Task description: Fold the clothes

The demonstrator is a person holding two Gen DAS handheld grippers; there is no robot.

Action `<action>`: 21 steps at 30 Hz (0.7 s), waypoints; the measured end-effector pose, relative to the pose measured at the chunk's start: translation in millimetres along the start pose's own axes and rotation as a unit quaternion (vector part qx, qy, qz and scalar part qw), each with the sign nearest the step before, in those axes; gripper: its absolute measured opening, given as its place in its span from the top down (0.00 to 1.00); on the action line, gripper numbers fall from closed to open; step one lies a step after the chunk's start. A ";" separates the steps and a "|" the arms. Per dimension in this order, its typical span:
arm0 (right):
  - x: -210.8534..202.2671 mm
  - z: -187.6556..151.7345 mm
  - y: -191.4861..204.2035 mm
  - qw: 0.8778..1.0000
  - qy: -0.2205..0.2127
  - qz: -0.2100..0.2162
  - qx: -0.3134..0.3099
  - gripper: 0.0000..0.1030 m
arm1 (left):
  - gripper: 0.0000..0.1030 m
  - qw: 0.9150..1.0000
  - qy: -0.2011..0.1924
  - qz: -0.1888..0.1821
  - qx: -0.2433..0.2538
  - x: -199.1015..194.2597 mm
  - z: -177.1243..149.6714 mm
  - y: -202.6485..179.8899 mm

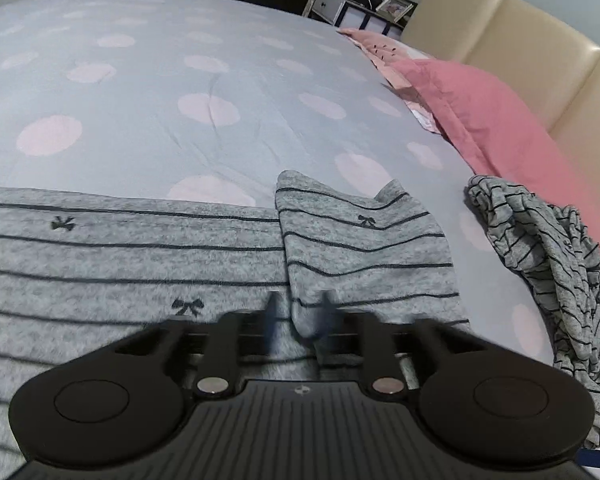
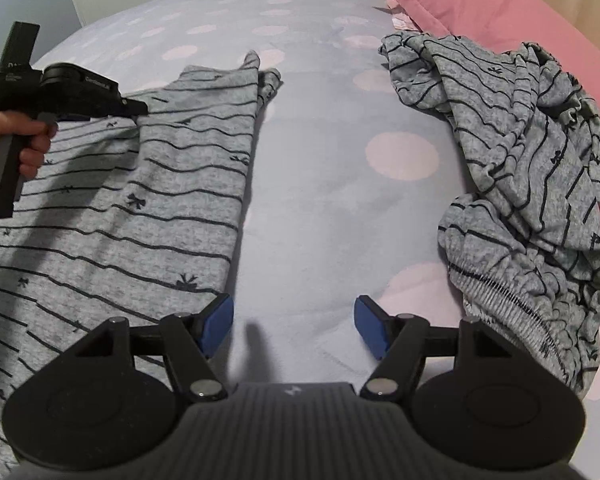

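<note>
A grey striped garment with small black bows (image 1: pixel 120 264) lies spread flat on the bed, one part folded over on its right (image 1: pixel 364 248). It also shows in the right wrist view (image 2: pixel 172 184). My left gripper (image 1: pixel 300 312) sits low over it; its blue fingertips are blurred and close together around a fold of the cloth. In the right wrist view the left gripper (image 2: pixel 136 108) rests on the garment, held by a hand. My right gripper (image 2: pixel 294 326) is open and empty above bare bedspread beside the garment's edge. A second crumpled grey striped garment (image 2: pixel 532 184) lies to the right.
The bed has a light blue cover with pink dots (image 1: pixel 204 108). Pink pillows (image 1: pixel 488 108) and a beige padded headboard (image 1: pixel 512 36) line the right side. A nightstand with a photo frame (image 1: pixel 364 8) stands beyond the bed. The crumpled garment (image 1: pixel 548 264) lies near the pillows.
</note>
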State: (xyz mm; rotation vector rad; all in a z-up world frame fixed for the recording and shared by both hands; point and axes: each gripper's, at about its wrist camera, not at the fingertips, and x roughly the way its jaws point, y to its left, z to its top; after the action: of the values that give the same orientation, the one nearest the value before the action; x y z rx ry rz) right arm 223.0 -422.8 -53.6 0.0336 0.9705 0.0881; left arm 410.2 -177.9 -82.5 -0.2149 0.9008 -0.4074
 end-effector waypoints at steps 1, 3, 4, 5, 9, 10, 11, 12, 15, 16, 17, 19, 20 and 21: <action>-2.6 -0.3 -0.6 1.000 -0.002 0.004 0.004 0.35 | 0.59 1.000 -0.004 -0.001 -0.003 -6.1 -3.4 -0.9; -7.8 -2.0 -2.5 1.000 -0.004 0.022 0.019 0.46 | 0.59 1.000 0.003 -0.010 -0.006 -22.3 -16.8 -1.6; -9.7 -3.9 -4.1 0.999 -0.002 0.035 0.029 0.49 | 0.59 1.000 0.010 -0.015 -0.008 -30.9 -24.5 -2.0; -10.8 -6.0 -4.6 0.998 -0.001 0.044 0.039 0.49 | 0.59 1.000 0.018 -0.020 -0.008 -39.9 -32.9 -2.5; -9.1 -16.9 -4.4 0.994 0.010 0.080 0.077 0.49 | 0.59 0.998 0.052 -0.025 -0.006 -88.0 -80.6 -7.9; -8.2 -19.6 -3.7 0.992 0.015 0.087 0.086 0.49 | 0.59 0.998 0.056 -0.029 -0.008 -101.6 -93.4 -9.8; -7.9 -21.9 -2.6 0.991 0.019 0.092 0.092 0.49 | 0.59 0.997 0.061 -0.034 -0.012 -115.5 -106.9 -12.0; -8.1 -24.2 -0.3 0.991 0.022 0.097 0.094 0.49 | 0.58 0.996 0.071 -0.042 -0.019 -128.7 -121.3 -14.5; -5.5 -31.5 8.8 0.989 0.037 0.112 0.093 0.49 | 0.57 0.992 0.108 -0.063 -0.030 -157.4 -160.4 -22.2; -4.3 -34.0 12.2 0.988 0.041 0.117 0.091 0.49 | 0.57 0.990 0.119 -0.064 -0.030 -165.9 -173.8 -24.6; -3.1 -36.5 15.7 0.987 0.045 0.122 0.089 0.50 | 0.57 0.990 0.126 -0.053 -0.028 -173.1 -185.5 -26.6; -4.1 -39.9 23.2 0.989 0.046 0.116 0.075 0.65 | 0.57 0.989 0.143 -0.039 -0.023 -185.3 -208.5 -29.6; -5.3 -40.3 25.7 0.990 0.045 0.113 0.068 0.67 | 0.57 0.987 0.151 -0.043 -0.025 -190.2 -217.8 -30.1; -6.9 -40.7 27.3 0.991 0.044 0.111 0.066 0.69 | 0.57 0.986 0.156 -0.050 -0.034 -194.8 -225.9 -29.8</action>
State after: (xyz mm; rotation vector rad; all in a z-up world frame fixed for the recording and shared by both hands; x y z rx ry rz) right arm 183.9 -396.7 -69.1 0.2613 1.0575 0.2329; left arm 115.6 -123.7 -69.9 -0.2642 1.2156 -0.5130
